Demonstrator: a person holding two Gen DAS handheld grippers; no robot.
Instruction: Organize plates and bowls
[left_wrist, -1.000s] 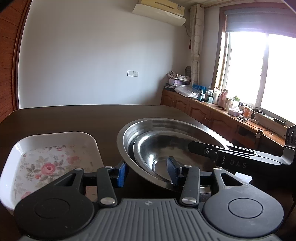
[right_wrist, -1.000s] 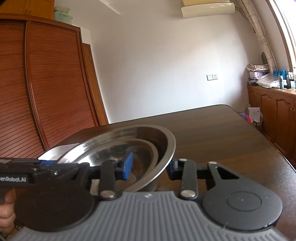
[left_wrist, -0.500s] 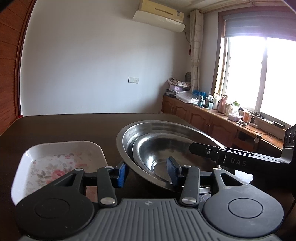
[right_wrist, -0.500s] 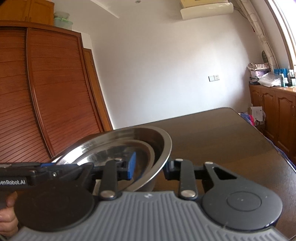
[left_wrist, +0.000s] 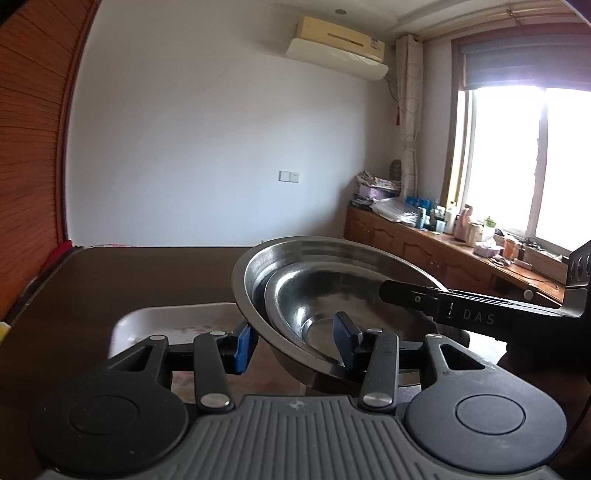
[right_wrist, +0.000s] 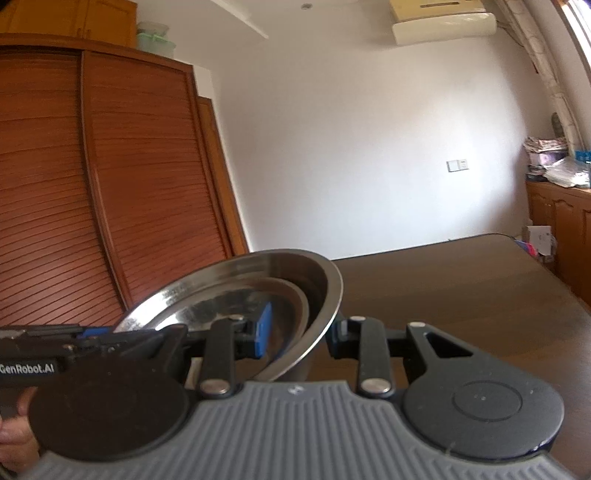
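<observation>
Above the dark wooden table (left_wrist: 110, 280) we hold a stack of nested steel bowls (left_wrist: 325, 291) between our two tools. Our left gripper (left_wrist: 295, 341) straddles the outer bowl's near rim, one blue pad (left_wrist: 243, 345) outside, one inside, seemingly clamping it. Our right gripper (right_wrist: 299, 332) clasps the opposite rim likewise. Below, left of the bowls, a white floral dish (left_wrist: 173, 321) sits on the table.

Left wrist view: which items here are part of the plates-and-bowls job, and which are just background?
Part of the job:
large steel bowl
smaller steel bowl nested inside it
white floral tray
left tool, right tool, both gripping the large bowl's rim

Just lying about:
bottles on the sideboard
stacked papers
</observation>
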